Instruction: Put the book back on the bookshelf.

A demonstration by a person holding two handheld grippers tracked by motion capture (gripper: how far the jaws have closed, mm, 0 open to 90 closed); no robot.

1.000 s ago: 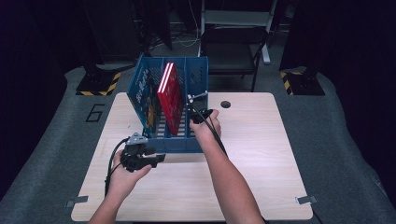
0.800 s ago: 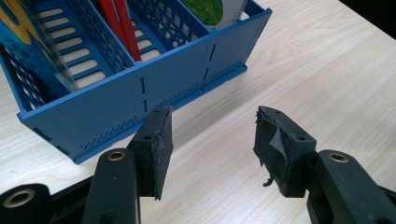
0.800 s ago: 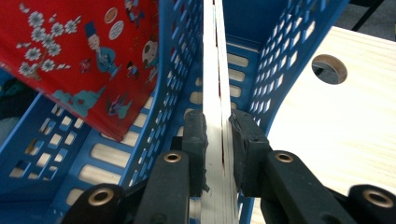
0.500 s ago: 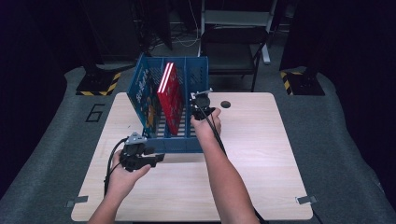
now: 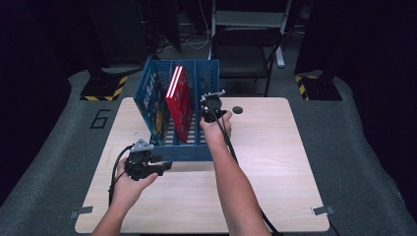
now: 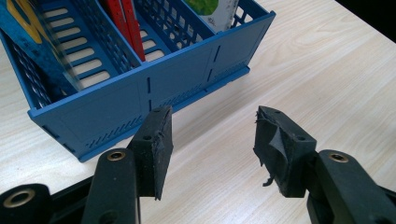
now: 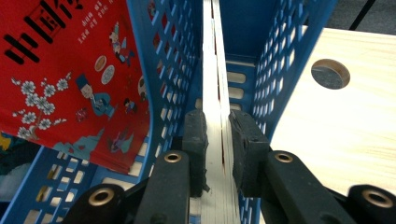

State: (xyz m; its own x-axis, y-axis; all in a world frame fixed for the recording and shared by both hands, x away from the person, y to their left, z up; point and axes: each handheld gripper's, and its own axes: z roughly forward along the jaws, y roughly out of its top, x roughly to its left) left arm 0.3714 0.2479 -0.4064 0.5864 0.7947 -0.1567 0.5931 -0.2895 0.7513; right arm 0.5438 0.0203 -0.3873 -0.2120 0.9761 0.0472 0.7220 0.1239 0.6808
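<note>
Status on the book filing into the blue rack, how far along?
Done: a blue book stands in the left slot of the blue rack and a red book in the middle one. In hand: the right hand-held gripper is shut on a white-edged book standing in the right slot. Left: release it. The left hand-held gripper is open, empty, in front of the rack.

A file rack [image 5: 177, 152] with three compartments stands on the table [image 5: 275, 167], toward its far left part. One book [image 5: 150, 101] leans in the left compartment, a second book [image 5: 179, 103] stands in the middle one, and a third book [image 7: 215, 93] stands on edge in the right one. A round hole [image 5: 238, 109] in the table lies right of the rack.
</note>
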